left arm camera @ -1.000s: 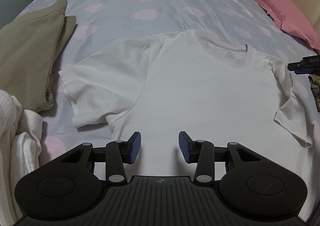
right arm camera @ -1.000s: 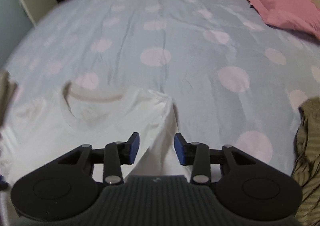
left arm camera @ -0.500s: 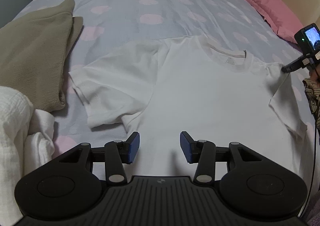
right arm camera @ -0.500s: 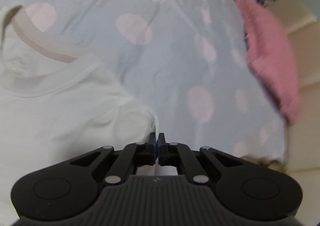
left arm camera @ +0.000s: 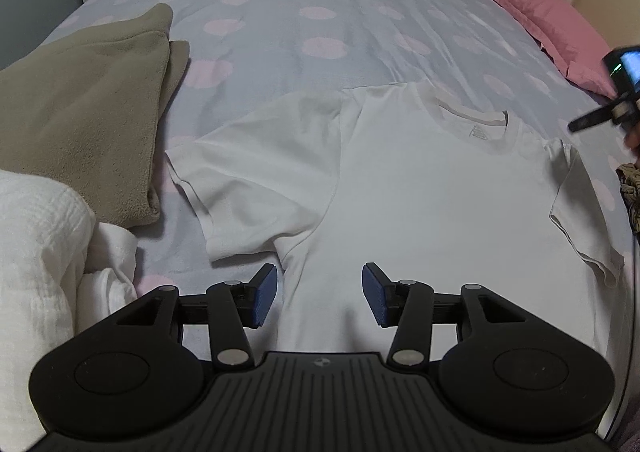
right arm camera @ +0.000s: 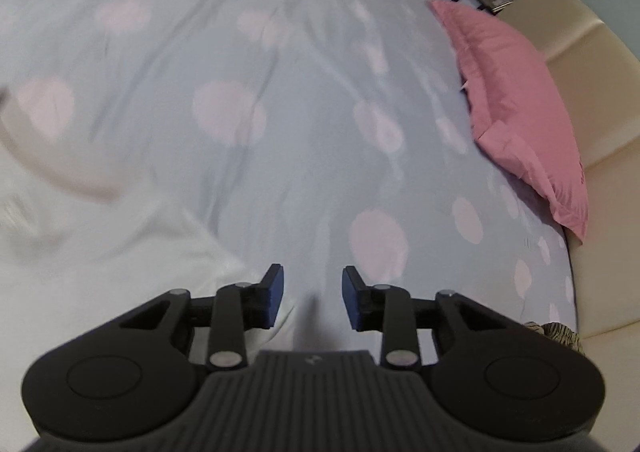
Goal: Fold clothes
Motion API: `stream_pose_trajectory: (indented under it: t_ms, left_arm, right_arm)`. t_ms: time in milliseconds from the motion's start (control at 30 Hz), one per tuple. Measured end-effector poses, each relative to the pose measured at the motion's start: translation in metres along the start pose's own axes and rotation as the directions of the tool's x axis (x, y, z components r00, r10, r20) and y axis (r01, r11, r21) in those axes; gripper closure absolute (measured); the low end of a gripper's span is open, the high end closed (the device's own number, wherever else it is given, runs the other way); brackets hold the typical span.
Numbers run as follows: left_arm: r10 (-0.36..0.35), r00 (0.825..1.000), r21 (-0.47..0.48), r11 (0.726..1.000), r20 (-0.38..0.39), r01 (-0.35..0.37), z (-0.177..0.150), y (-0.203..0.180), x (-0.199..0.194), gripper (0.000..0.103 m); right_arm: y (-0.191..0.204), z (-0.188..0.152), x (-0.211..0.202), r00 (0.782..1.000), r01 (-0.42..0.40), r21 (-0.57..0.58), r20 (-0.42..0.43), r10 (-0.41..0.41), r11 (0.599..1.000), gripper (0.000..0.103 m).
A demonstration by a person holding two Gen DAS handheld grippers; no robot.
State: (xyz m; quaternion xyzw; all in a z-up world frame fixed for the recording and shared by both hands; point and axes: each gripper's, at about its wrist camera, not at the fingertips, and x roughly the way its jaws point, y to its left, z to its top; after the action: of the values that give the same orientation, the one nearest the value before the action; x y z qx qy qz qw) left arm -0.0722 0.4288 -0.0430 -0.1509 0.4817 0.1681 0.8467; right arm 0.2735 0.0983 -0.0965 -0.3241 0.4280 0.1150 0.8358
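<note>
T-shirt (left arm camera: 420, 188) lies spread flat on the bed (left arm camera: 304, 12), no fold made yet; your left tool (left arm camera: 319, 294) and right tool (right arm camera: 313, 298) both gape empty, the right's jaws having just been opening

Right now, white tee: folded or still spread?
Spread. The white t-shirt lies flat on the bedsheet, collar up, both sleeves out to the sides, no fold made yet.

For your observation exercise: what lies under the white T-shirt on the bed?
The white T-shirt lies flat on the dotted bedsheet, which shows all around it. Whatever is directly beneath the shirt is covered.
</note>
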Motion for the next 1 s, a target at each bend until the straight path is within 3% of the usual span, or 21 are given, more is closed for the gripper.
stream_pose_trajectory:
  t_ms: [200, 333, 400, 533, 800, 1000]
  left_arm:
    - [0.001, 1.0, 0.009, 1.0, 0.022, -0.002, 0.002, -0.006, -0.006, 0.058]
    - [0.0, 0.999, 0.019, 1.0, 0.037, -0.001, -0.001, -0.012, -0.01, 0.057]
    - [0.004, 0.999, 0.031, 0.999, 0.037, -0.005, -0.003, -0.015, -0.01, 0.057]
    - [0.016, 0.999, 0.049, 0.999, 0.031, -0.018, -0.009, -0.018, -0.009, 0.057]
    - [0.081, 0.996, 0.039, 0.996, 0.036, -0.083, -0.019, -0.003, -0.009, 0.057]
    - [0.131, 0.988, -0.038, 0.991, 0.076, -0.129, -0.019, 0.034, -0.02, 0.055]
  right_arm:
    - [-0.031, -0.031, -0.029, 0.993, -0.119, 0.121, 0.032, 0.116, 0.985, 0.067]
    - [-0.043, -0.078, -0.045, 0.982, -0.186, 0.17, 0.053, 0.179, 0.968, 0.069]
    - [-0.044, -0.107, -0.055, 0.974, -0.228, 0.193, 0.052, 0.222, 0.954, 0.084]
    - [-0.046, -0.16, -0.068, 0.951, -0.308, 0.25, 0.049, 0.306, 0.918, 0.085]
    - [-0.038, -0.219, -0.046, 0.937, -0.345, 0.24, 0.023, 0.35, 0.907, 0.088]
    - [-0.044, -0.229, -0.054, 0.938, -0.345, 0.245, 0.042, 0.345, 0.906, 0.087]
